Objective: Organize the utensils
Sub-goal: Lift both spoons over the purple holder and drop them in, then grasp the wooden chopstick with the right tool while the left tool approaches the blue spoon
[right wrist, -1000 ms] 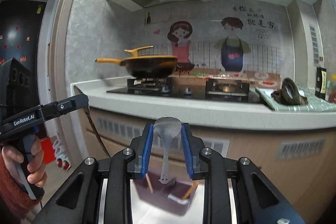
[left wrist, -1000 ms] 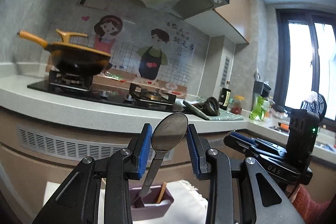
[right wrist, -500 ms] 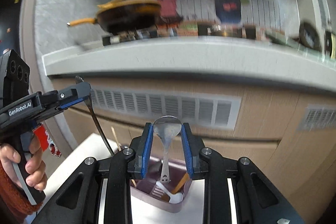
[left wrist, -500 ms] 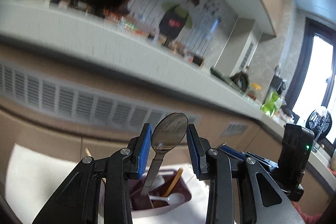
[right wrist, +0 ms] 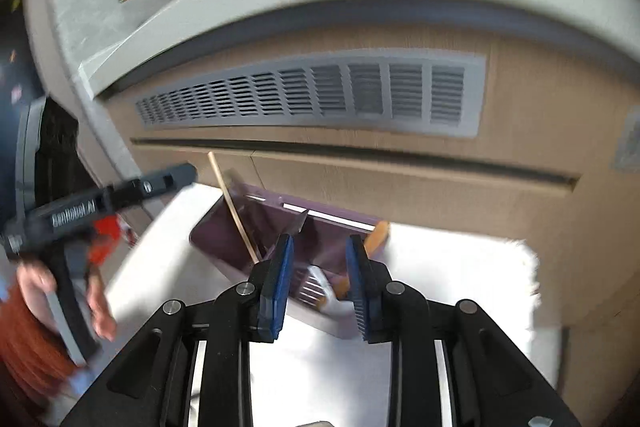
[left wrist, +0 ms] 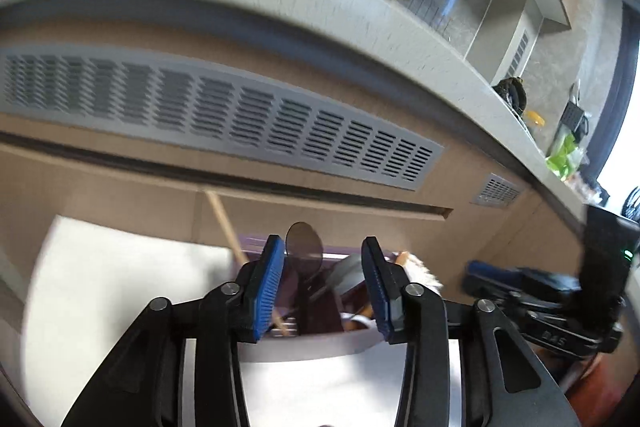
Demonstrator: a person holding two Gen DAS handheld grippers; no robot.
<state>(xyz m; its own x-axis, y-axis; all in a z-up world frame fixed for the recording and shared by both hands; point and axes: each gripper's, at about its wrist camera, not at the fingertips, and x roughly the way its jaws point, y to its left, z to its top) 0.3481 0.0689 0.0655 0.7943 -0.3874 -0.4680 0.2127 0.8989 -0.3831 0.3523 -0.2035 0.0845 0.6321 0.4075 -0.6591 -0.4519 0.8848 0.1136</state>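
Both sets of tongs hang spread above the purple utensil box [right wrist: 256, 227] — left tongs [left wrist: 323, 287] flank a spoon [left wrist: 304, 247] standing inside, right tongs [right wrist: 320, 279] empty.

One purple utensil holder [right wrist: 224, 239] is sitting on one white mat [right wrist: 448, 267]. One metal spoon [left wrist: 304, 247], one wooden chopstick [right wrist: 234, 207] and one white fork [right wrist: 316, 283] are showing; one orange-handled piece [right wrist: 376, 233] is leaning inside. Two grippers are hovering: left gripper [left wrist: 323, 269], right gripper [right wrist: 320, 263].
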